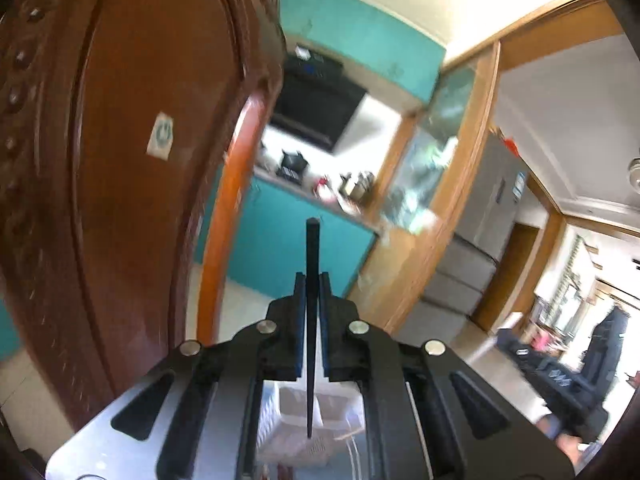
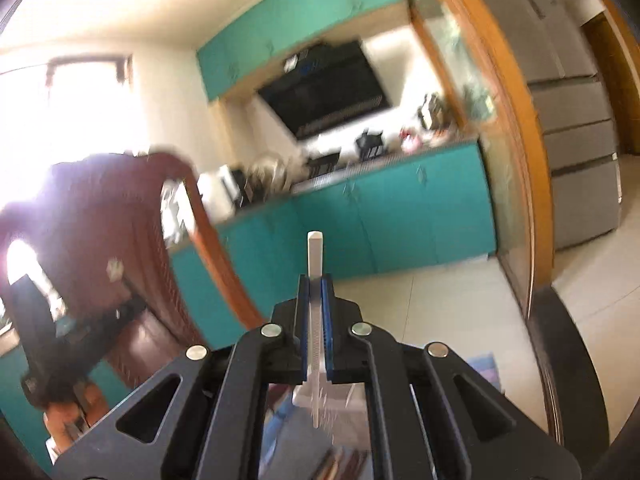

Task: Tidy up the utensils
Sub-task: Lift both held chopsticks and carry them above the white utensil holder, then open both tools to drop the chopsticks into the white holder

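The left tongs (image 1: 312,292) pinched a black utensil (image 1: 311,248) mid-shaft; the right tongs (image 2: 316,294) pinched a white utensil (image 2: 315,256) likewise. Both appeared light, rigid and smooth; mid-length gripping limited pivoting.

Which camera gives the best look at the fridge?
The left wrist view: the grey fridge shows nearly whole beside the wooden door frame. The right wrist view catches the fridge too, but the picture's edge cuts its top.
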Motion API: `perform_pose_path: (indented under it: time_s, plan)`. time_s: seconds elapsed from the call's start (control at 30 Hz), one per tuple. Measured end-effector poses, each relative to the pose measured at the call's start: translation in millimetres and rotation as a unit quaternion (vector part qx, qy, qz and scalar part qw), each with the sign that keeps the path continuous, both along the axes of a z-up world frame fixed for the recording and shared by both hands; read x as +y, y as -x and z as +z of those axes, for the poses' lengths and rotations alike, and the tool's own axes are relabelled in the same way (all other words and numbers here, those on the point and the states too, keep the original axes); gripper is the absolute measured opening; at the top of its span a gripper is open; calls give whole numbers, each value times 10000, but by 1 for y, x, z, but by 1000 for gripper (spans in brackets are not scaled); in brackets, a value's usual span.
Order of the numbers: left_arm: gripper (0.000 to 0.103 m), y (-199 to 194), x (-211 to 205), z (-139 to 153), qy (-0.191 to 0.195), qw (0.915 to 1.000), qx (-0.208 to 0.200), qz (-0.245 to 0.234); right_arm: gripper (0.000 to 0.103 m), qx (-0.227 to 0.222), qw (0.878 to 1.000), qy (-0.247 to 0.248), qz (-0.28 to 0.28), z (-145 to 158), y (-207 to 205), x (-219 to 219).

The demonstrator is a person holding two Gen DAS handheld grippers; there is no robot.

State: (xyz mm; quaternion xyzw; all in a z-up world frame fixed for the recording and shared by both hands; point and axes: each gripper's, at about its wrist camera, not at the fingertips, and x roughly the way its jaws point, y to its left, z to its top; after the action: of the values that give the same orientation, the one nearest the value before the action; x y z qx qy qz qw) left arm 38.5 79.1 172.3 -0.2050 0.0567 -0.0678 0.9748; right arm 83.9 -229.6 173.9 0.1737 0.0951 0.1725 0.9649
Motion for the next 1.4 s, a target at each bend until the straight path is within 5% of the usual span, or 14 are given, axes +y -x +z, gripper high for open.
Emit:
perform_pose_path:
  time_s: [0.2, 0.57, 0.87, 0.9, 0.97, 1.07, 1.3, 1.4]
  plan:
    - [7, -47, -25, -22, -344, 9989, 317, 95, 7, -259, 9961, 37, -842, -17, -10, -1]
    - [7, -46, -6, -16, 333, 9988, -169, 315, 7, 688, 9923, 827, -612, -78, -54, 34]
    - [7, -97, -35, -60, -181, 9972, 443, 582, 7, 726, 9905, 1058, -503, -89, -58, 44]
    - [7, -99, -39, -64, -262, 9968, 527, 545, 9, 737, 9898, 1106, -520, -91, -57, 43]
    - [7, -102, -43, -69, -299, 9966, 647, 420, 31, 733, 9897, 1112, -526, -91, -54, 42]
    - [7, -99, -47, -73, -388, 9962, 729, 291, 49, 563, 9920, 977, -575, -86, -38, 33]
    - [30, -66, -45, -78, -565, 9966, 520, 288, 51, -354, 9951, 615, -693, -89, 31, 12]
    - [32, -51, -37, -83, -559, 9967, 438, 387, 51, 110, 9981, 603, -67, -118, 33, 18]
